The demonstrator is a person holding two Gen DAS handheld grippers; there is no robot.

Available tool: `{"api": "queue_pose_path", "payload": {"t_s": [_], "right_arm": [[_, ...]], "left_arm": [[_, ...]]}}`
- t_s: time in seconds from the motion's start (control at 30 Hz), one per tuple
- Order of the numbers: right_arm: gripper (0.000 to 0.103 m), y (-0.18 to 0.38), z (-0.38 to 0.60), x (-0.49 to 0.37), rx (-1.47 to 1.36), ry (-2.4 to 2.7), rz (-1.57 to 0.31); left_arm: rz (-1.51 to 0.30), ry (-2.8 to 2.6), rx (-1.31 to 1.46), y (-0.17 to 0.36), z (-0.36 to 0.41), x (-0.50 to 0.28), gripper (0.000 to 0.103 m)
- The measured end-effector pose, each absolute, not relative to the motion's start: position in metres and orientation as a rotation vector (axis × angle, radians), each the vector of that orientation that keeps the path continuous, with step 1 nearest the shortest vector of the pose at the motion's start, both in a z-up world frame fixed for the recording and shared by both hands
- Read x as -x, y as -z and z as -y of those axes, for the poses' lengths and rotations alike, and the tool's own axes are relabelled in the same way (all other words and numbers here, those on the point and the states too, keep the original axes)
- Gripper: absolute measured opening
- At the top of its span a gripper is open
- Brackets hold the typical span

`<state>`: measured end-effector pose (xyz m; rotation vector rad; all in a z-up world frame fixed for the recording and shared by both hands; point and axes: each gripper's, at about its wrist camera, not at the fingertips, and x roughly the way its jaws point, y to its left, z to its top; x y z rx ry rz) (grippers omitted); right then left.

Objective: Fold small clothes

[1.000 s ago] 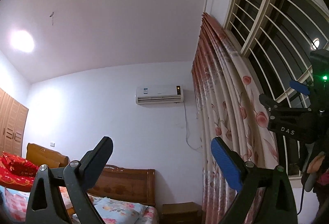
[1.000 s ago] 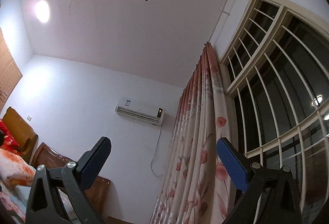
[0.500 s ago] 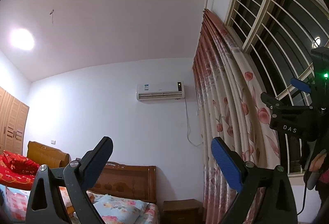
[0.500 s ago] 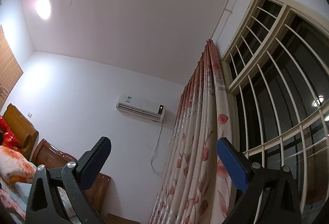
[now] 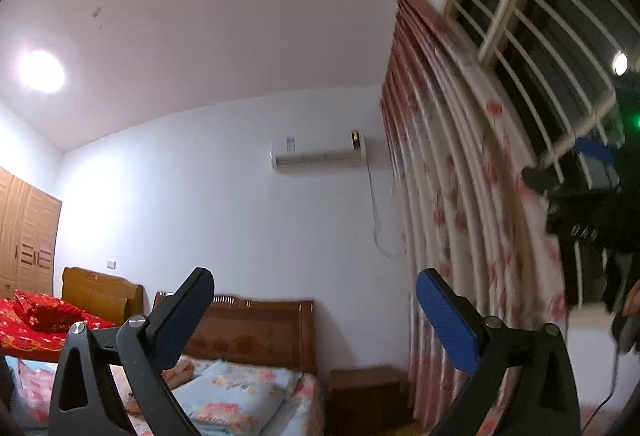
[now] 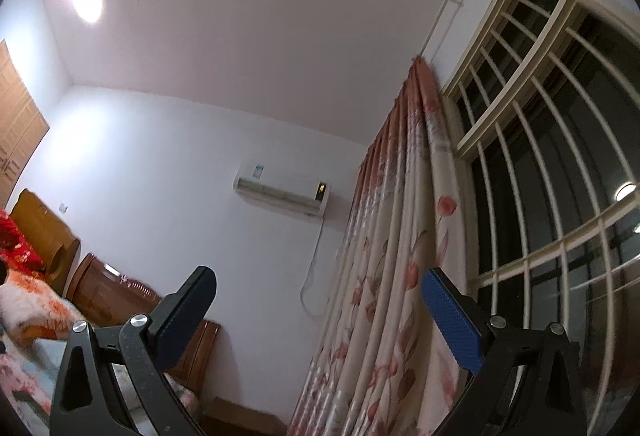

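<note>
A white wall (image 5: pixel 200 203) ahead carries an air conditioner (image 5: pixel 319 155) up high, a cord hanging below it. Lower left stand two wooden headboards (image 5: pixel 256 328), floral bedding (image 5: pixel 236 396) and a wardrobe (image 5: pixel 28 232). To the right hang floral curtains (image 6: pixel 400 256) beside a barred, dark window (image 6: pixel 552 171). A ceiling lamp (image 6: pixel 87 1) glows upper left.

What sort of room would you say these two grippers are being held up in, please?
Most likely a home bedroom: a bed with a carved wooden headboard and floral pillows, a wooden wardrobe, and a wall air conditioner beside floral curtains.
</note>
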<state>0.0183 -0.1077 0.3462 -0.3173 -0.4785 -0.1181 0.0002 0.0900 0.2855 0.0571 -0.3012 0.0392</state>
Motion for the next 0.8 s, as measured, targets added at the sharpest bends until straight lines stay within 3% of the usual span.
{"api": "queue_pose_path", "payload": {"t_s": [0.17, 0.23, 0.33, 0.4, 0.5, 0.8], "right_arm": [[0.103, -0.267, 0.106, -0.106, 0.326, 0.064, 0.252], [0.103, -0.216, 0.108, -0.16, 0.322, -0.006, 0.046], [0.103, -0.116, 0.113, -0.238, 0.334, -0.108, -0.293], [0.103, -0.048, 0.117, -0.275, 0.349, -0.168, -0.466], [0.103, 0.018, 0.122, -0.311, 0.347, -0.218, -0.633], [0.103, 0.094, 0.149, -0.343, 0.299, -0.202, -0.779]], "left_arm": [[-0.241, 0.099, 0.19, -0.175, -0.152, -0.133, 0.101], [-0.429, 0.076, 0.385, -0.101, -0.195, -0.179, 0.079], [-0.647, -0.022, 0.594, -0.004, -0.254, -0.219, 0.067], [-0.704, -0.077, 0.702, 0.045, -0.29, -0.228, 0.066], [-0.725, -0.124, 0.745, 0.074, -0.317, -0.236, 0.066], [-0.685, -0.364, 0.896, 0.106, -0.404, -0.276, 0.066]]}}
